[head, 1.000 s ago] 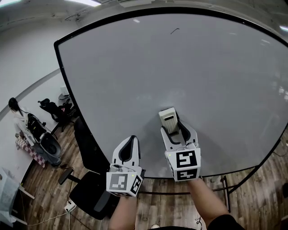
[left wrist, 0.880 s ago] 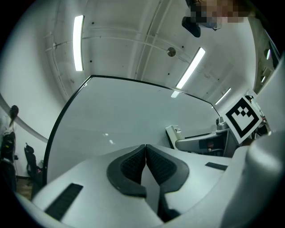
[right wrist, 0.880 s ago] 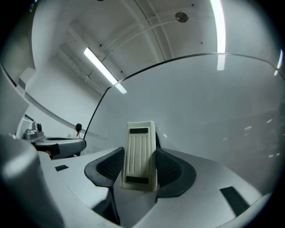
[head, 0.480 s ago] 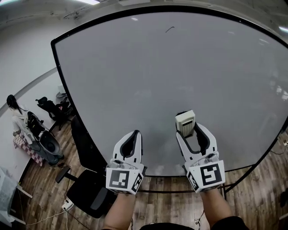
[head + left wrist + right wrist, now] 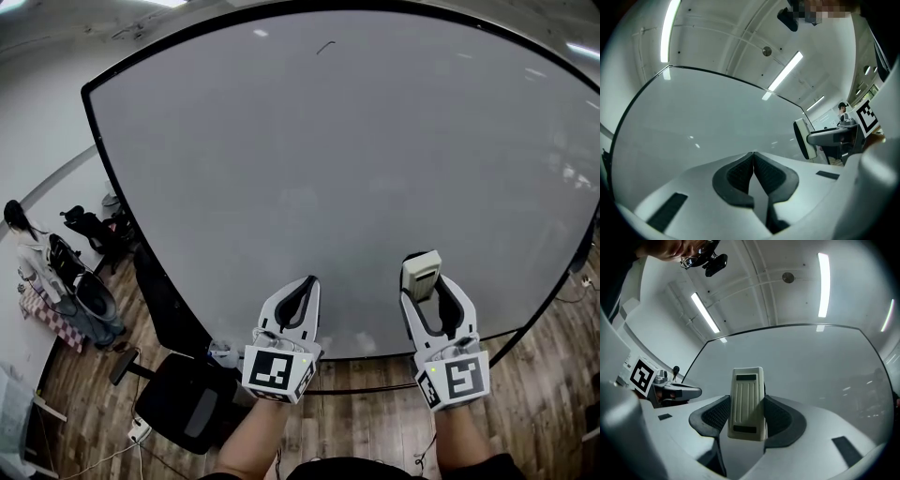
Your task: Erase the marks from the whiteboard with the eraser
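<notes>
Eraser: a pale, ribbed block eraser held upright between the jaws of the right gripper, low on the right side of the whiteboard. In the right gripper view the eraser stands between the two dark textured pads, its ribbed back towards the camera, and the right gripper is closed on its two long sides. Seen from the side in the left gripper view, the eraser has its dark face turned to the board. It appears to lie very close to the surface, though contact cannot be confirmed.

Left gripper: held lower and to the left of the right one, also pointing at the bottom part of the board. In its own view the left gripper has its pads pressed together along a single seam with nothing between them.

Whiteboard surface: grey-white with a dark frame, and bare except for one short dark mark near the far top edge, well apart from the eraser.

Surroundings: a wooden floor below the board, a black office chair at near left, and a person at far left.
</notes>
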Tool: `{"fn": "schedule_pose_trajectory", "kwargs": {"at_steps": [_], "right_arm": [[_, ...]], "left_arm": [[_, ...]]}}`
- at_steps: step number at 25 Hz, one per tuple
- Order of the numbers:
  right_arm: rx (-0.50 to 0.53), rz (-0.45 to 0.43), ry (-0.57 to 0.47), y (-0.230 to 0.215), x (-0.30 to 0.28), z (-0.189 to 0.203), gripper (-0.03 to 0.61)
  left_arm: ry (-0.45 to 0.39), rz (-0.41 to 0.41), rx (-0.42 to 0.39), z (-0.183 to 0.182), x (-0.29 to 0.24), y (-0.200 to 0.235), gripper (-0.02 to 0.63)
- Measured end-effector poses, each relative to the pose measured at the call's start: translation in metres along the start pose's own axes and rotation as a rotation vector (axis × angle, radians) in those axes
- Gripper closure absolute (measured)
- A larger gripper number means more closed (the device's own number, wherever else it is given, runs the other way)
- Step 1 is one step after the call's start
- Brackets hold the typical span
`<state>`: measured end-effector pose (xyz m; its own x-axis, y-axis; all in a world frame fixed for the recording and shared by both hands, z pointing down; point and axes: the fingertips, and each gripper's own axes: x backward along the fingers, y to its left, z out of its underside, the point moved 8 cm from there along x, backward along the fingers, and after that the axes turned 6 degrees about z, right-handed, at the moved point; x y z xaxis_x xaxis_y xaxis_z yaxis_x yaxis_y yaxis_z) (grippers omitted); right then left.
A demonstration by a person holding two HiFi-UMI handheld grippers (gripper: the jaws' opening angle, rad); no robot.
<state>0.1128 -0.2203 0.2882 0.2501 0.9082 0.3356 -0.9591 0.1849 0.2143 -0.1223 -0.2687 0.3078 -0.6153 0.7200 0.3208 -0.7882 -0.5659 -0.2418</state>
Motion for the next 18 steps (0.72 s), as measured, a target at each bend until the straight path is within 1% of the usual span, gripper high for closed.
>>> {"fn": "schedule_pose_trajectory", "kwargs": {"at_steps": [2, 5, 10, 14, 18], "right_arm": [[-0.016, 0.014, 0.012, -0.003, 0.005, 0.000, 0.330], [-0.017, 0.023, 0.018, -0.005, 0.010, 0.002, 0.330], [-0.015, 0.034, 0.028, -0.008, 0.010, 0.007, 0.330], [0.007, 0.037, 0.033, -0.009, 0.011, 0.011, 0.330], [0.017, 0.040, 0.028, -0.009, 0.012, 0.014, 0.331]], "left_arm": [[0.009, 0.022, 0.000, 0.003, -0.005, -0.006, 0.592], [0.012, 0.034, 0.010, 0.005, -0.007, -0.013, 0.592], [0.024, 0.035, 0.039, 0.012, -0.008, -0.014, 0.592], [0.026, 0.039, 0.031, 0.012, -0.010, -0.017, 0.592], [0.024, 0.031, 0.045, 0.012, -0.010, -0.019, 0.592]]}}
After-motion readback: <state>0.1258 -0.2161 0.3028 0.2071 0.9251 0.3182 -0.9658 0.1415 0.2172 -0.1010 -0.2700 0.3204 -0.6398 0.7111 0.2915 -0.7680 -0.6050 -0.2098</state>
